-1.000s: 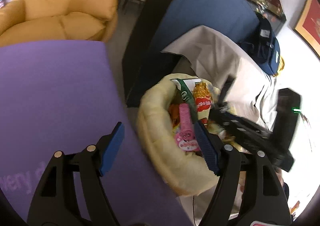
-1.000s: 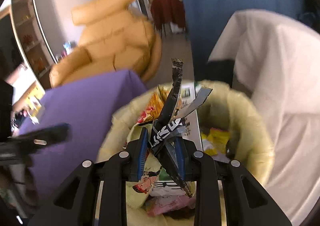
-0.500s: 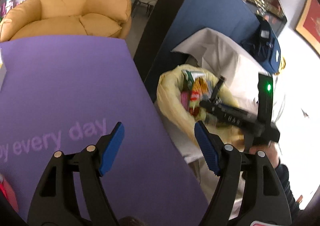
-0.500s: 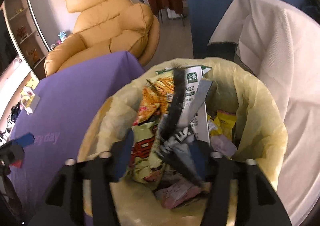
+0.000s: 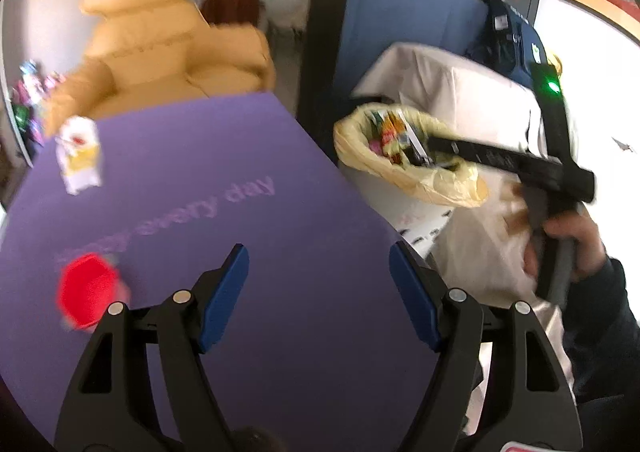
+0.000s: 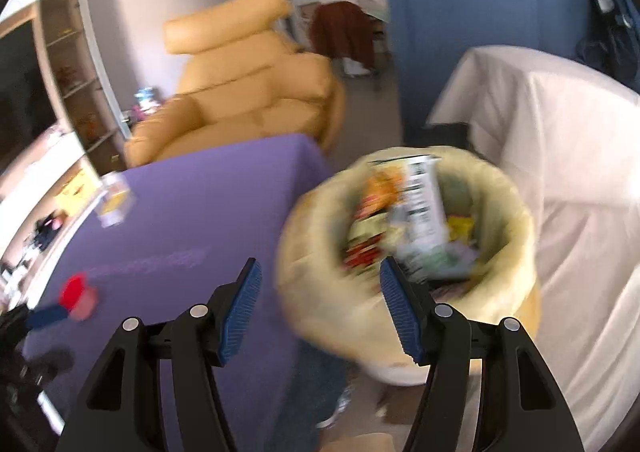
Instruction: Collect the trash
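Spreading across both views, the purple counter (image 5: 208, 211) carries a red piece of trash (image 5: 86, 292) near its left edge and a white-and-yellow packet (image 5: 78, 155) toward its far left corner. Just off the counter's right edge stands the yellow-lined bin (image 6: 320, 292), stuffed with wrappers (image 6: 420, 211); only the left wrist view shows the right tool (image 5: 436, 143) reaching over the bin's rim. The left tool (image 5: 318, 296) hangs wide open and empty over the counter, and the right tool's own blurred view shows its jaws spread wide, gripping nothing.
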Demonstrator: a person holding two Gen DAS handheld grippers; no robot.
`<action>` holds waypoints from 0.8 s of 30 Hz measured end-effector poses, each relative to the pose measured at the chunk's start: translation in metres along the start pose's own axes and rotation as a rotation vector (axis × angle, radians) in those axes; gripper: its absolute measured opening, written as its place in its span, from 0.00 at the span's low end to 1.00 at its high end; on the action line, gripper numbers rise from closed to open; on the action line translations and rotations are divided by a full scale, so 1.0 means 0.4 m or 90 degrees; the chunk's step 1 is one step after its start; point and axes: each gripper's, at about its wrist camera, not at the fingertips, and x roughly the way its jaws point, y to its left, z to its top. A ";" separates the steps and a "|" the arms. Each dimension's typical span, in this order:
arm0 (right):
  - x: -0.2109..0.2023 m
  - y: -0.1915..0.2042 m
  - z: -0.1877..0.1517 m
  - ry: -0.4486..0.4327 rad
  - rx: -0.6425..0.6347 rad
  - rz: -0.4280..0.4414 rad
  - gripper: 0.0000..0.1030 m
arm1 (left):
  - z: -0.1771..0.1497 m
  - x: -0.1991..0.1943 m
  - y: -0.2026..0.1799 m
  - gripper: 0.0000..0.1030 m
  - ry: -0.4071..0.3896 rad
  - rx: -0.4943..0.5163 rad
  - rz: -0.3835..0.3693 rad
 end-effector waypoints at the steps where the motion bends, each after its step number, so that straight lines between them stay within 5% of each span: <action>1: -0.027 0.037 -0.022 -0.007 -0.012 0.016 0.56 | -0.006 -0.015 0.000 0.67 -0.008 -0.004 0.006; 6: -0.105 0.160 -0.101 -0.021 -0.038 0.069 0.56 | -0.036 -0.090 -0.007 0.67 -0.049 -0.014 0.031; 15: -0.164 0.225 -0.166 -0.036 -0.022 0.069 0.56 | -0.061 -0.137 0.016 0.67 -0.032 -0.030 0.231; 24: -0.184 0.256 -0.177 -0.053 -0.053 0.079 0.56 | -0.068 -0.154 0.015 0.67 -0.039 -0.027 0.238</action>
